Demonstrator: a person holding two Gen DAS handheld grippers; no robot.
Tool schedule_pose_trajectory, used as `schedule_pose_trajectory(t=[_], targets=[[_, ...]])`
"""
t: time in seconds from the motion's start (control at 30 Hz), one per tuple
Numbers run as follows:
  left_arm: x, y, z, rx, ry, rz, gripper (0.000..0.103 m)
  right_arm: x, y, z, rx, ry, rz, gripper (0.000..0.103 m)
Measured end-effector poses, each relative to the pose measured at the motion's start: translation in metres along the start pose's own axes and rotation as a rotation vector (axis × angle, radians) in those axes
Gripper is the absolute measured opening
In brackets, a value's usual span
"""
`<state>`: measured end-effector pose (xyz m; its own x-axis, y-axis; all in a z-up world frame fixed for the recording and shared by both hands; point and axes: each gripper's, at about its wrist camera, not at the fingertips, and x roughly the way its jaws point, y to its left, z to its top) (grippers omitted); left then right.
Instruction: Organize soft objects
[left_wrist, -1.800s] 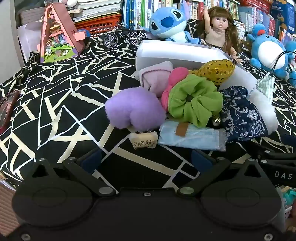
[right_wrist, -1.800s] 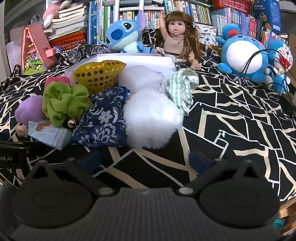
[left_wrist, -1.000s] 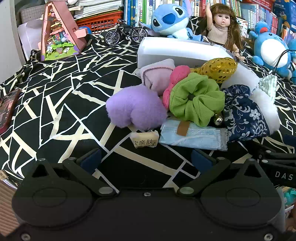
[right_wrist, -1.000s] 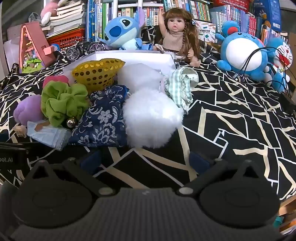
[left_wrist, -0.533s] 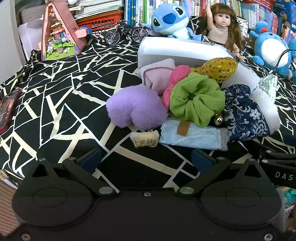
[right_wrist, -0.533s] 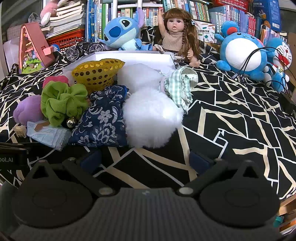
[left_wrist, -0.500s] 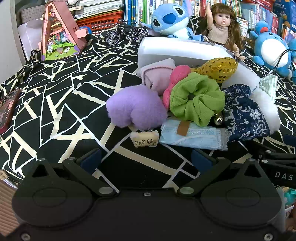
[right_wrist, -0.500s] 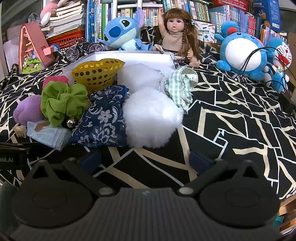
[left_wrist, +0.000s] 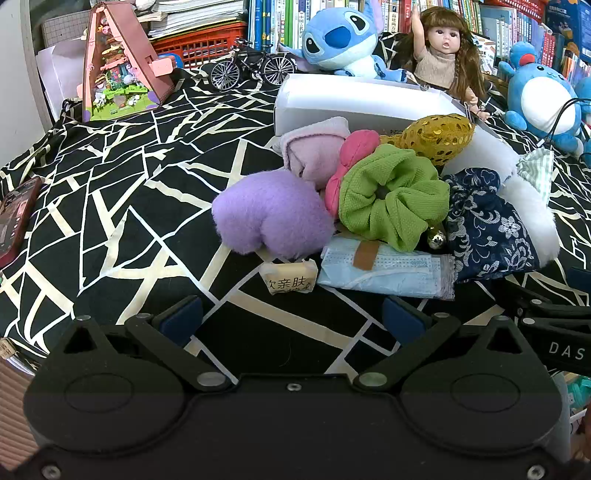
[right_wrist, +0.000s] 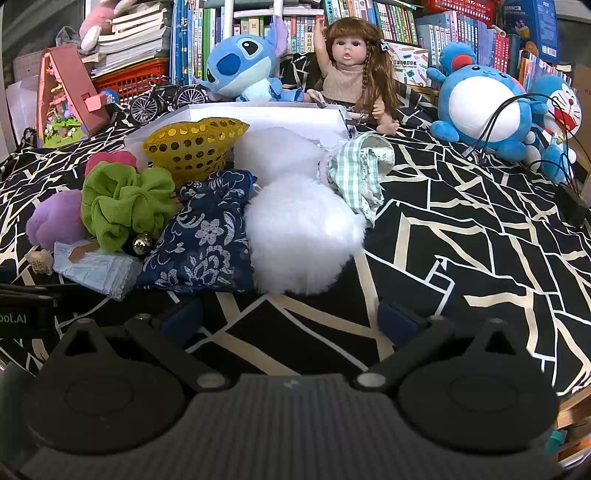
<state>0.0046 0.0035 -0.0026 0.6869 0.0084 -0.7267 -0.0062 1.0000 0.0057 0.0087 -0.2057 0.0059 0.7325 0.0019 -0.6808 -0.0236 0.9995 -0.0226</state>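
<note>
The left gripper (left_wrist: 291, 317) and the right gripper (right_wrist: 288, 319) hang with jaws spread wide and empty over the black patterned cloth (left_wrist: 122, 206). Just ahead lies the heap: a blue face mask (left_wrist: 384, 271), purple plush heart (left_wrist: 271, 218), green scrunchie (left_wrist: 391, 195), navy floral pouch (right_wrist: 207, 240) and white pompom (right_wrist: 301, 234). Behind them sits the white box (left_wrist: 354, 101).

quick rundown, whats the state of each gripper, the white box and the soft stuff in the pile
left gripper: open, empty, short of the pile
right gripper: open, empty, short of the pile
white box: open-topped, behind the pile
purple plush heart: on the cloth
green scrunchie: atop the pile
face mask: folded flat
white pompom: on the cloth
</note>
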Motion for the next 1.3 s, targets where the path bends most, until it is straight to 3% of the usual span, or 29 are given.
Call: schedule_pose_trajectory(t=[1.3], targets=[[0.003, 0.01, -0.001, -0.001, -0.024, -0.01, 0.103, 0.0, -0.002, -0.003, -0.006, -0.037, 0.016, 0.103]])
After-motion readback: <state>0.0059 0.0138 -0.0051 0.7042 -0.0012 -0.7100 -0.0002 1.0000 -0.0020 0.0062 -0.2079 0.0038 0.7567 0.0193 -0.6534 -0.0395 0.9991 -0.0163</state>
